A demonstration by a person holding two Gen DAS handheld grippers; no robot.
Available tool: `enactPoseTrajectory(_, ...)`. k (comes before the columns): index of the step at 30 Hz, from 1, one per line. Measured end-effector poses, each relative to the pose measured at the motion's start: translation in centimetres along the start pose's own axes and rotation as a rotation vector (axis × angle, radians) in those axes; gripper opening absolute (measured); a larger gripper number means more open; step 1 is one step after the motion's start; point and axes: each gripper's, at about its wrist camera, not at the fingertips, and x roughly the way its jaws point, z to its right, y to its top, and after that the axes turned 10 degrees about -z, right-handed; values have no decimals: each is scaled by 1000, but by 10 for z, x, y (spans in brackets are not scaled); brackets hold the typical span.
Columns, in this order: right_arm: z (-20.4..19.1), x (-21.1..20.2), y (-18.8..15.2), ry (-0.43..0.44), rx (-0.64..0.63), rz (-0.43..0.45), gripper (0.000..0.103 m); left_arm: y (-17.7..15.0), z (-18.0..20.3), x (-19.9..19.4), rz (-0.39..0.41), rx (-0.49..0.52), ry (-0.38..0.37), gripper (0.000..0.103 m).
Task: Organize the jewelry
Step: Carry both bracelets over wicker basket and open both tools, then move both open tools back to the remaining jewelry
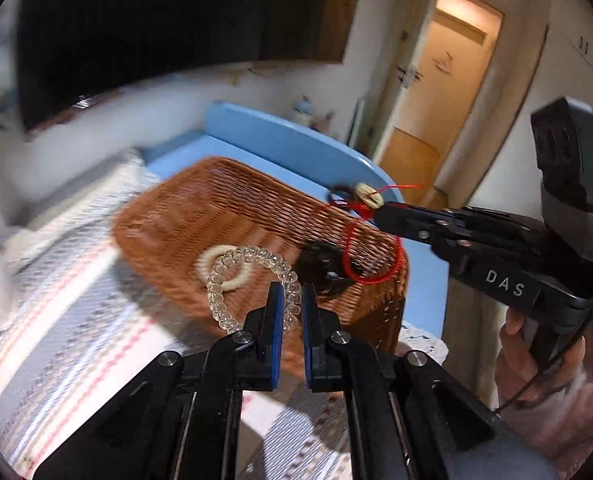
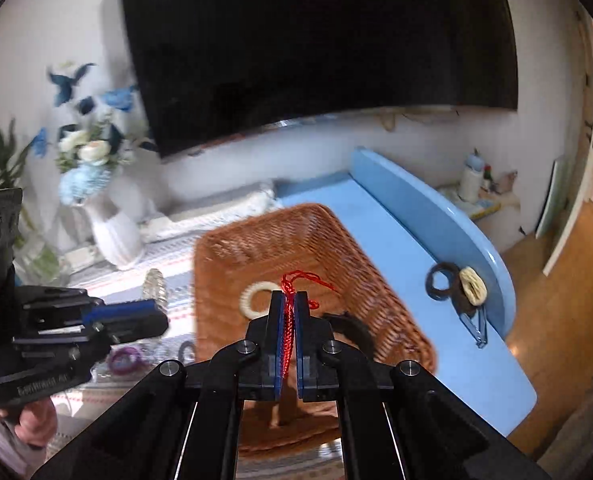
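A brown wicker basket [image 1: 200,216] stands on the striped cloth; it also shows in the right wrist view [image 2: 336,240]. Inside lie a cream ring [image 1: 238,282] and a dark item [image 1: 316,264]. My left gripper [image 1: 292,300] is shut on a clear bead bracelet [image 1: 252,260] held over the basket's near rim. My right gripper [image 2: 290,304] is shut on a red cord bracelet [image 2: 288,340], held above the basket; in the left wrist view its loop [image 1: 370,256] hangs from the right gripper [image 1: 380,214].
A blue bench [image 2: 436,280] to the right carries a dark ring [image 2: 442,282], a cream piece [image 2: 472,286] and a clear clip [image 2: 474,326]. A white vase [image 2: 112,236] with flowers stands at the back left. More jewelry [image 2: 126,360] lies on the cloth.
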Motion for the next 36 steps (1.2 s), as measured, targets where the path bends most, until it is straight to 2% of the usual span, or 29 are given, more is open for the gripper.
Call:
enactPoseTrajectory(5,18,23,-4,21,6,-99,6,7,15,34,-61,16,-74,8)
enactPoseTrajectory(7,23,32,-6,56,2,-159,15,7,19,40,-82,4,-70,20)
enactPoseTrajectory(8,28,35,-8,99,13,-188,28,9,20,41,-100,-9,-49,32)
enactPoseTrajectory(9,30,32,-10,116,23,-190,38,9,19,40,-103,-20,-39,36)
enactPoseTrajectory(10,34,29,-11,125,32,-182,42,7,18,37,-96,-29,-39,37)
enactPoseTrajectory(15,34,4,-16,114,24,-123,45,-5,1,4,-36,-91,-99,45)
enactPoseTrajectory(17,32,0,-17,123,25,-120,45,-11,-9,-14,-1,-118,-97,46)
enactPoseTrajectory(20,25,-1,-19,107,14,-124,45,-23,-21,-41,50,-151,-67,46)
enactPoseTrajectory(30,-24,-13,-19,141,-58,-110,46,-82,-78,-136,214,-277,74,46)
enactPoseTrajectory(36,-68,-12,-16,171,-129,-110,46,-120,-106,-158,240,-344,117,46)
